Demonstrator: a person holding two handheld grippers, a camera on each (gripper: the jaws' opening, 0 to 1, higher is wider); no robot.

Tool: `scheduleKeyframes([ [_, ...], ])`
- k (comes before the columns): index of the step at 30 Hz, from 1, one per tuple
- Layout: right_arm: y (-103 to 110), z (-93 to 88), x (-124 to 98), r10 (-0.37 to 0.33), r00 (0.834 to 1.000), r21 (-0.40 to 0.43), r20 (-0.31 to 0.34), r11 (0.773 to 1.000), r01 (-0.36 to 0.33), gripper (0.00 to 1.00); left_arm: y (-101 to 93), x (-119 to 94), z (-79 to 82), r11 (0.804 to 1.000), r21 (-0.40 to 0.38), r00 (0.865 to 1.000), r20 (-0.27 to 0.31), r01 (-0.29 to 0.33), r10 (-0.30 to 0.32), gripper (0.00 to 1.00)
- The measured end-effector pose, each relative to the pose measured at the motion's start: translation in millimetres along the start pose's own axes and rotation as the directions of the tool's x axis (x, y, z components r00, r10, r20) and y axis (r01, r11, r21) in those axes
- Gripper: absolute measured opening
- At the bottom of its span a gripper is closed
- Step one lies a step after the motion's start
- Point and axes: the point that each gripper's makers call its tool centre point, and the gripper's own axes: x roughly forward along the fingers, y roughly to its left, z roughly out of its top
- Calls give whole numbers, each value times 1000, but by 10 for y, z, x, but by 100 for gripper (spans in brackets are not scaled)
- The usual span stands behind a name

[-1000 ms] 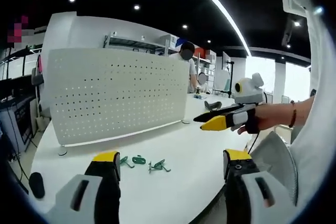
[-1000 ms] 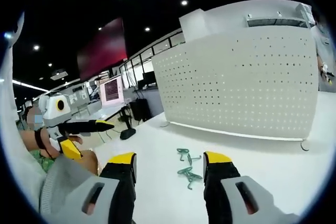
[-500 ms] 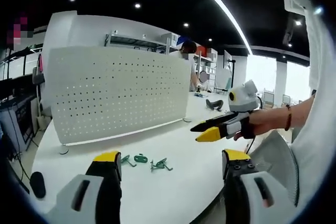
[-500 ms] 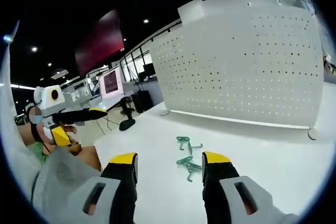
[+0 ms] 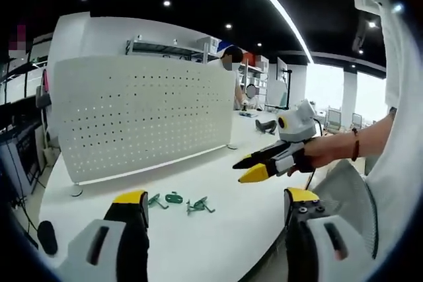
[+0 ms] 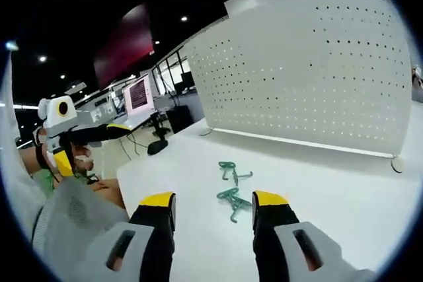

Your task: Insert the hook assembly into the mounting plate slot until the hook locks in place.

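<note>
Approach stage, nothing gripped yet. Small green metal hooks (image 5: pixel 180 201) loose in a scatter on white tabletop (image 5: pixel 225 183), near foot of upright white perforated mounting plate (image 5: pixel 142 113), well apart from its holes. Right gripper (image 6: pixel 213 211) low over the same hooks (image 6: pixel 230 189), fingers (image 6: pixel 157 211) spread wide, empty, nearest hook lying between them in right gripper view. Left gripper (image 5: pixel 213 204) held back from the scatter, fingers likewise wide and empty (right gripper also visible in left gripper view, open). Next move, by judgement: lower onto one hook, close on its shank, lift clear of neighbours, then carry toward a plate slot. Tangle with adjacent hooks possible.
</note>
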Motion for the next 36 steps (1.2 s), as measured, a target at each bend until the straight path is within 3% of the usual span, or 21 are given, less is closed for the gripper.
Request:
scheduleKeyframes([
  [23,-87,-259,297,41,995,43,-86,998,-38,39,12,-2,-55,1000,-24,1000,2,-13,13,88],
  [36,-213,-343,456,19,992,50,-128,999,-12,35,20,28,-109,1000,-29,1000,-20,-9,8,88],
])
